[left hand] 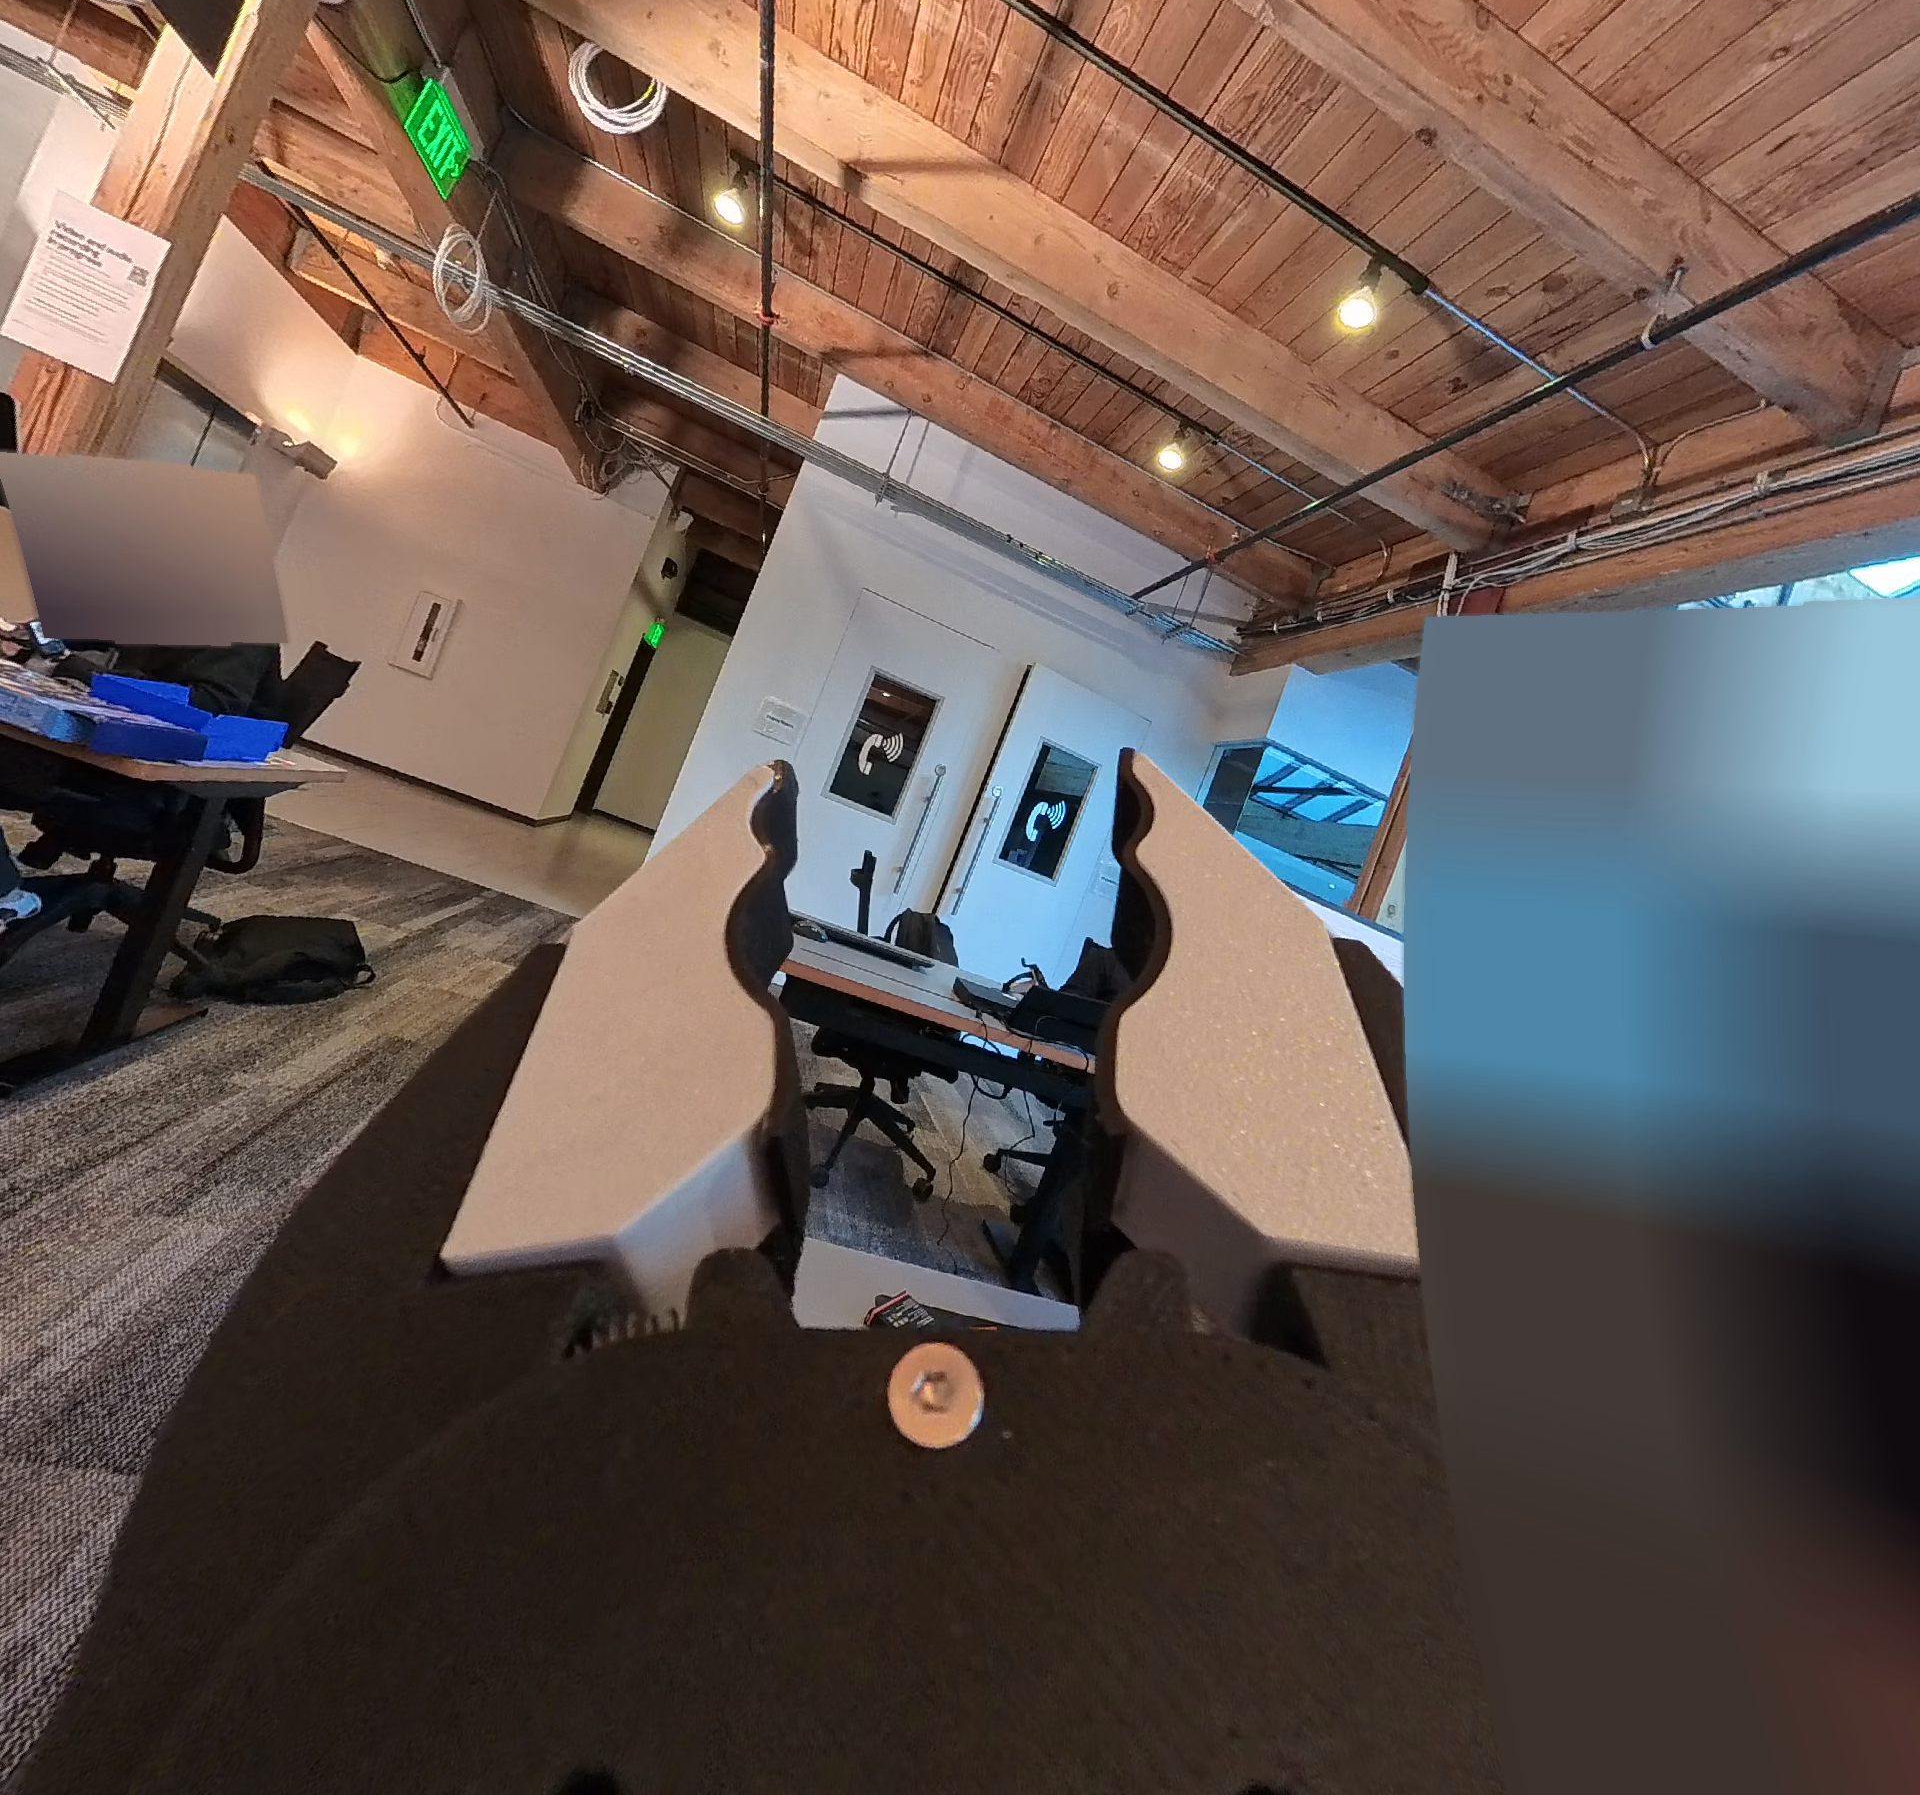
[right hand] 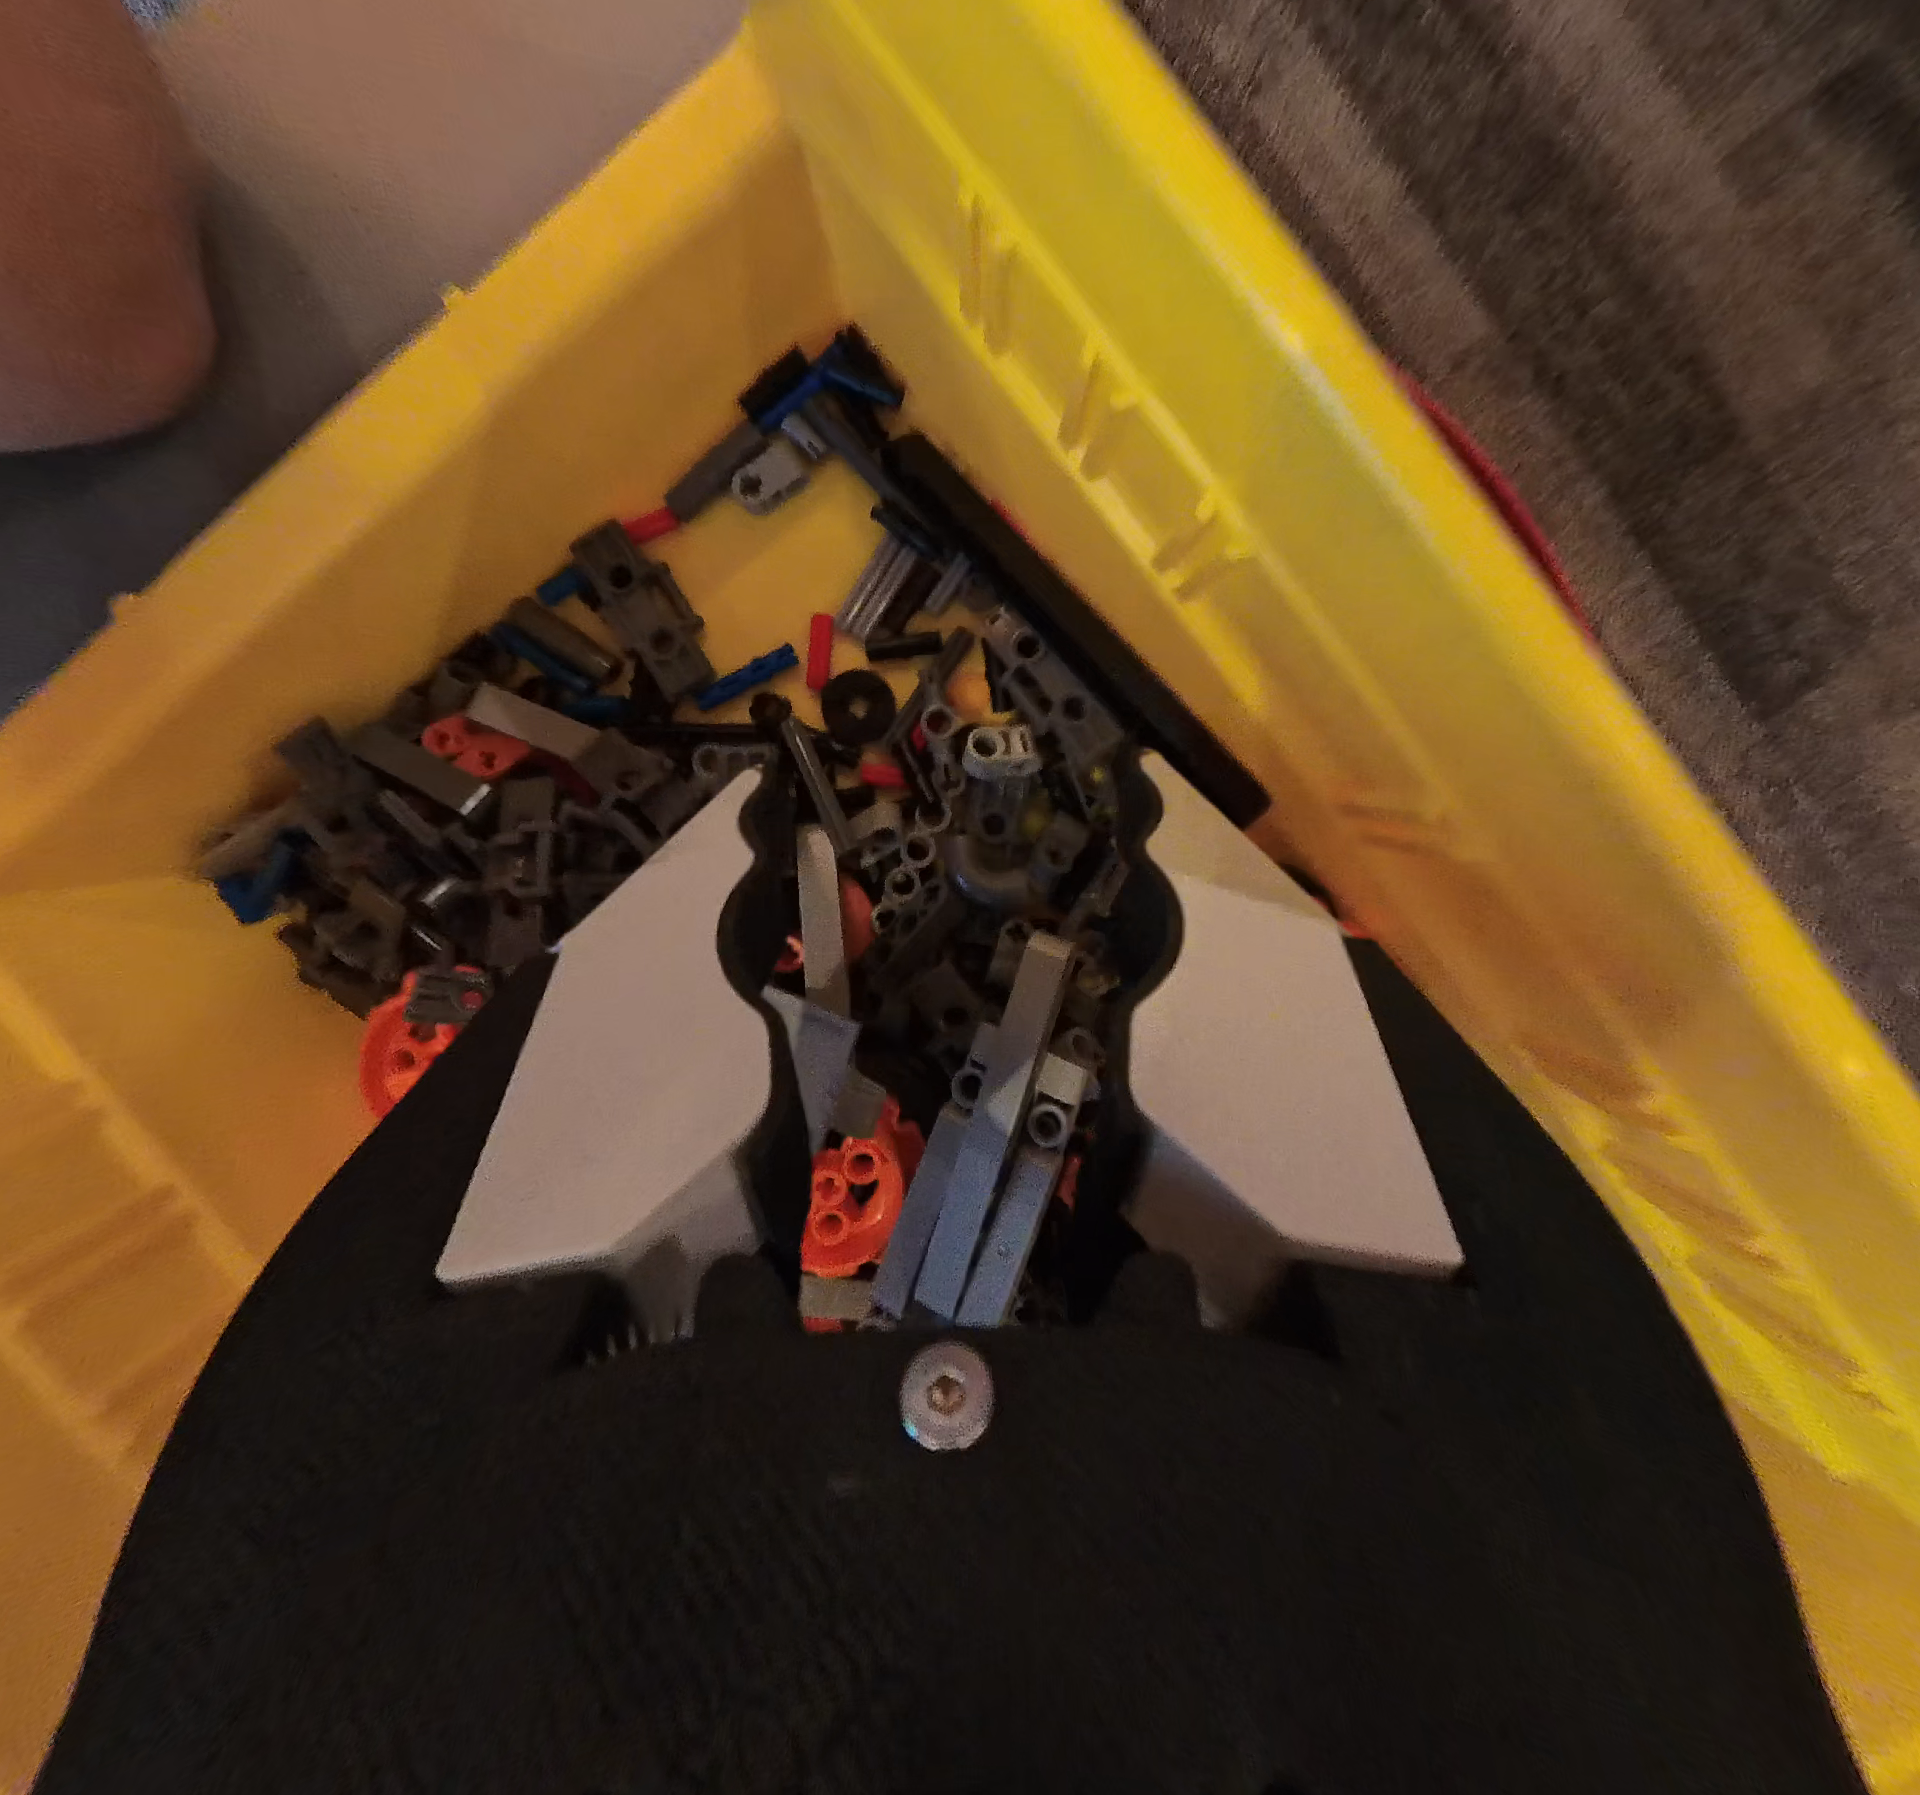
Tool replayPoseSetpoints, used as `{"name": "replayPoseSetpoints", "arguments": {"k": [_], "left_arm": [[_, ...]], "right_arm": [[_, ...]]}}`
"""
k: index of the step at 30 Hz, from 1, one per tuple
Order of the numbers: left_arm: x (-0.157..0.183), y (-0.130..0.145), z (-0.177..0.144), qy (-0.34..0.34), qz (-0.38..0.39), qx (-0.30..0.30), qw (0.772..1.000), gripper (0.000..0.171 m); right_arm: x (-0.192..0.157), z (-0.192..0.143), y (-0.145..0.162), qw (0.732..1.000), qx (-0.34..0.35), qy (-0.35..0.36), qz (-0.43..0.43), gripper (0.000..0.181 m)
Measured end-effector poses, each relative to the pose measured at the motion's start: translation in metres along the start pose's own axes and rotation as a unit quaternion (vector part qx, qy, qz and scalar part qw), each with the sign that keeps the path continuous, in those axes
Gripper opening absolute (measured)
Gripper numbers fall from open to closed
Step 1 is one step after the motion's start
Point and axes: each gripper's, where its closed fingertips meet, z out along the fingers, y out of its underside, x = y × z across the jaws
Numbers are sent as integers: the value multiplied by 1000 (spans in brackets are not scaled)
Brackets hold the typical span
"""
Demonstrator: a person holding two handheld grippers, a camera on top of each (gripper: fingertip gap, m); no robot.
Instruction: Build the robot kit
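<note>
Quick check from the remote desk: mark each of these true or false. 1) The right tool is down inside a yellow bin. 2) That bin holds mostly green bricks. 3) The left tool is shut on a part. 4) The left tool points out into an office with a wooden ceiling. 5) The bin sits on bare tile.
1) True: the right tool is open, inside the yellow bin, over the loose building parts.
2) False: the parts are mostly black and grey, with some orange, red and blue.
3) False: the left tool is open and empty.
4) True: wooden ceiling.
5) False: grey carpet lies beside it.
</note>
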Motion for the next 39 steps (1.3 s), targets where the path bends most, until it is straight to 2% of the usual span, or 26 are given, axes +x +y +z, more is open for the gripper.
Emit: {"name": "replayPoseSetpoints", "arguments": {"k": [3, 7, 10, 18, 24, 26, 27, 29, 31, 34, 37, 39], "left_arm": [[1, 1, 1, 3, -1, -3, 1000, 58], [1, 0, 0, 4, -2, 0, 1000, 58], [1, 0, 0, 5, -2, 0, 1000, 57], [2, 2, 0, 8, -4, -5, 1000, 57], [1, -2, -2, 7, -5, 3, 1000, 57], [2, -3, -3, 8, -5, 6, 1000, 57], [2, -3, -3, 8, -5, 6, 1000, 57], [3, -4, -4, 9, -4, 9, 1000, 57], [3, -5, -5, 10, -4, 11, 1000, 57], [1, -6, -5, 8, -6, 14, 1000, 57], [1, -5, -4, 11, -10, 12, 1000, 57], [1, -5, -4, 12, -10, 9, 1000, 57]], "right_arm": [[5, 9, 17, 999, -40, 20, -16, 62], [-2, 5, 27, 998, -58, 3, -9, 14], [-5, 0, 32, 998, -64, 4, -9, 13], [-23, -21, 32, 998, -55, -11, 2, 10], [-56, -27, 33, 997, -45, -66, 13, 10], [-48, -28, 18, 998, 4, -62, 33, 34], [-37, -28, 9, 997, 32, -46, 50, 41], [-11, -30, -10, 995, 88, 2, 47, 43], [4, -31, -22, 991, 114, 57, -31, 45], [10, -17, -23, 985, 75, 93, -122, 45], [15, 0, -17, 988, 35, 87, -125, 39], [17, 7, -7, 992, 2, 75, -97, 42]]}}
